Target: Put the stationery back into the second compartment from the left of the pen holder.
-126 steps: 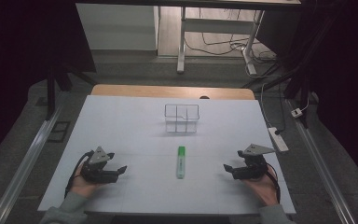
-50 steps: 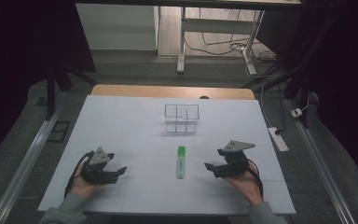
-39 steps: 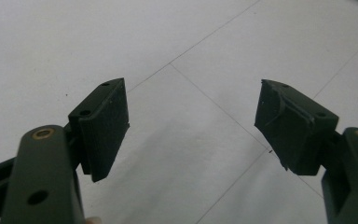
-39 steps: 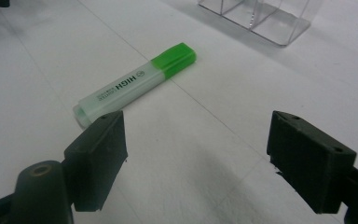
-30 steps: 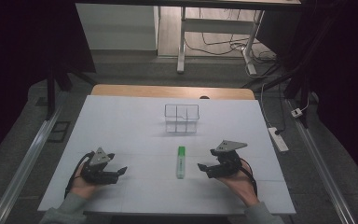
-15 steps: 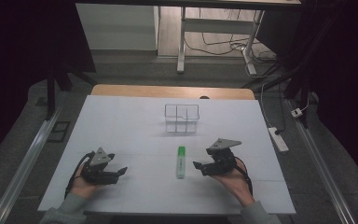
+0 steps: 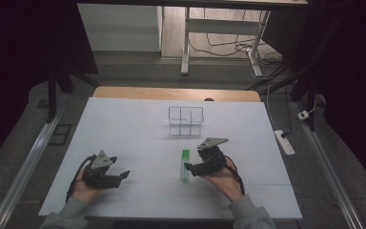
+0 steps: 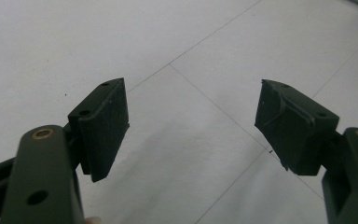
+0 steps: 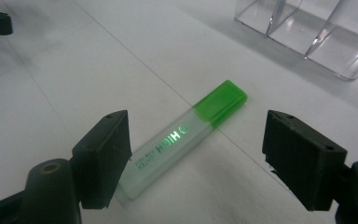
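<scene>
A green highlighter [image 9: 177, 142] is seen lying flat on the white table [image 7: 124, 124], short of a clear divided organizer [image 7: 186, 120], with the right gripper [image 9: 196, 158] held wide open around its barrel. A clean pickup would likely be helped by squaring the jaws across the barrel before closing. The left gripper [image 7: 106, 172], also spread wide, is rested on the table well apart
</scene>
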Available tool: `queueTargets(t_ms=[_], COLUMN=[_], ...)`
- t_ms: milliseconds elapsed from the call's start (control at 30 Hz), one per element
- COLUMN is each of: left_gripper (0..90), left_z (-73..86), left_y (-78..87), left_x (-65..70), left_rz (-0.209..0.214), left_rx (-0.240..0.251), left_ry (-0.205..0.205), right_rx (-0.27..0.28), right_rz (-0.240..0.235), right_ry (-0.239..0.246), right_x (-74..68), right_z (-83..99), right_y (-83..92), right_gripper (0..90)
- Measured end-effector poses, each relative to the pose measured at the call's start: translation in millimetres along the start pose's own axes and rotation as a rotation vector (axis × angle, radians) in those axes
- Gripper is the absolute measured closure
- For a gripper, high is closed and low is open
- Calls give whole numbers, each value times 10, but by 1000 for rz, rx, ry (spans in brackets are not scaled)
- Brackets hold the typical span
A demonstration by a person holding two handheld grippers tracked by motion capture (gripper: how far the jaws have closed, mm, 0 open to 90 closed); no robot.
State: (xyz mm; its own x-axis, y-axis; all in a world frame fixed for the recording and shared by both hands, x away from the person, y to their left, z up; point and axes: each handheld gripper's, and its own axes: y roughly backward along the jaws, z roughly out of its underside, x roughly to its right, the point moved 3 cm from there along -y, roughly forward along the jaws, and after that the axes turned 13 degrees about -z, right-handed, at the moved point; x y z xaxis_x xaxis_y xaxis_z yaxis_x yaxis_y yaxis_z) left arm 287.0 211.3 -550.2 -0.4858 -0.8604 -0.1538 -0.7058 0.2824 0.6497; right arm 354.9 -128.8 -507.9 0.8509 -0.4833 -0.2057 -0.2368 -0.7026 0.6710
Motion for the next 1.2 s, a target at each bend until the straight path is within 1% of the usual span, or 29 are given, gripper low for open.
queueTargets(t_ms=[67, 100, 133, 167, 233, 333, 467, 633, 667, 767, 833, 900, 967, 1067, 1133, 1200], left_gripper=[256, 256, 256, 255, 256, 256, 257, 258, 258, 258, 258, 258, 259, 259, 259, 259], left_z=[0, 0, 1, 0, -2, -3, -10, -16, -18, -24, -29, -33, -37, -42, -45, -50], left_y=[1, 1, 0, -4, -8, -12, -14, -32, -34, -41, -45, -48, -52, -57, -58, -60], left_x=[0, 1, 3, 7, 14, 20, 20, 19, 21, 37, 44, 49, 47, 42, 44, 48], left_rz=[1, 1, 0, -1, -4, -6, 4, 6, 6, 6, 4, 3, 3, 3, 4, 6], left_rx=[2, 2, 1, 1, -1, -2, 3, 3, 3, 5, 6, 9, 9, 11, 12, 14], left_ry=[-2, -3, -4, -4, -10, -15, -8, -10, -11, -18, -28, -30, -30, -29, -30, -31], right_rx=[-7, -5, -5, -6, -21, -47, -71, -95, -109, -128, -143, -151, -166, -157, -155, -145], right_rz=[8, 17, 17, 19, 36, 50, 65, 93, 104, 108, 124, 132, 148, 156, 168, 192], right_ry=[-12, -33, -33, -43, -48, -73, -90, -110, -121, -166, -189, -207, -212, -260, -280, -298], right_x=[-9, -12, -12, -13, -14, -16, -10, 7, 13, 24, 37, 39, 38, 67, 88, 103], right_z=[-24, -47, -47, -56, -70, -85, -108, -168, -180, -199, -210, -222, -238, -255, -260, -267], right_y=[-30, -49, -49, -65, -104, -167, -199, -219, -228, -256, -284, -311, -343, -395, -417, -436], right_gripper=[240, 247, 247, 248, 249, 249, 254, 271, 275, 283, 287, 292, 299, 308, 308, 315])
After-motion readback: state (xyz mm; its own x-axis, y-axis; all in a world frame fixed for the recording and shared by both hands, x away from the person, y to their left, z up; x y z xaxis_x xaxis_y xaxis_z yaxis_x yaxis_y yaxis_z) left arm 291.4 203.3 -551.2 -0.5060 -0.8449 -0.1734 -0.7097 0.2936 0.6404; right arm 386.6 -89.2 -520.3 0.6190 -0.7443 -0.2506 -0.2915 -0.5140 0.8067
